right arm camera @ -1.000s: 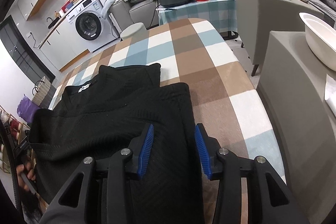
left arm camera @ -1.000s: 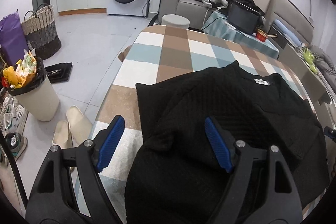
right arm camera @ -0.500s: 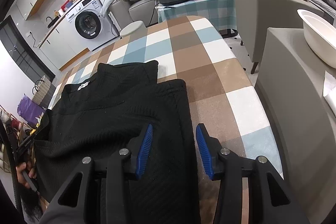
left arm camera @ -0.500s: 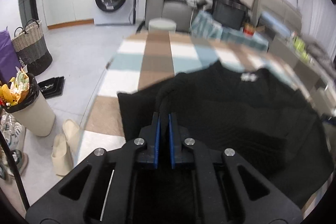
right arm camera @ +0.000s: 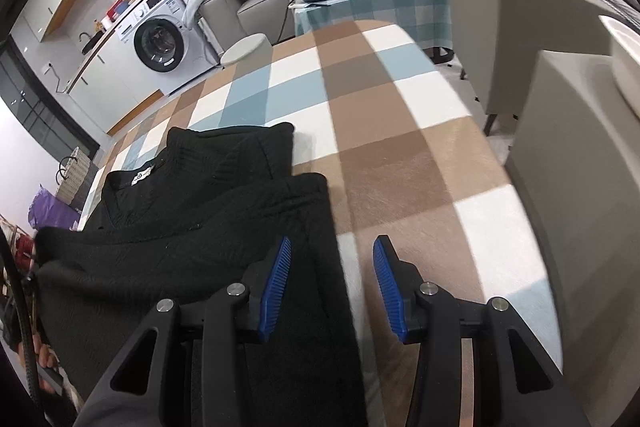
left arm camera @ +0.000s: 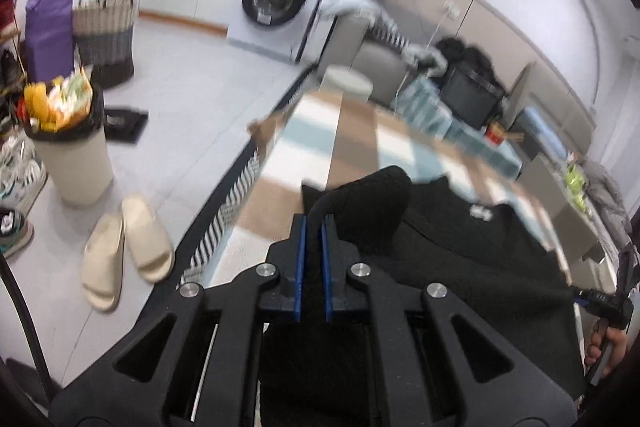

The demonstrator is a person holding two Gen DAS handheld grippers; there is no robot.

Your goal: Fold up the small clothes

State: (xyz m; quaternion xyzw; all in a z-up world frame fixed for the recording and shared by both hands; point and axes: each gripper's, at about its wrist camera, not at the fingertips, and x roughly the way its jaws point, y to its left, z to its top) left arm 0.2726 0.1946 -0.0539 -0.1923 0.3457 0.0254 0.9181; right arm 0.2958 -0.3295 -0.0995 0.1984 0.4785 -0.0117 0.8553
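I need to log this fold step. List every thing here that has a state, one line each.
left gripper: shut on a lifted fold of the black sweater.
right gripper: open, fingers either side of the sweater's edge, gripping nothing.
black sweater: mostly flat on the checked blanket, one side raised.
washing machine: door closed.
waste bin: full past the rim.

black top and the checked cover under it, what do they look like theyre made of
Black top: looks like a thick knit or quilted fabric, matte, with a fine ribbed or zigzag texture showing; it bunches softly where the left gripper pinches it. Checked cover: seems a soft, short-pile fleece or flannel, with a faint brushed sheen.
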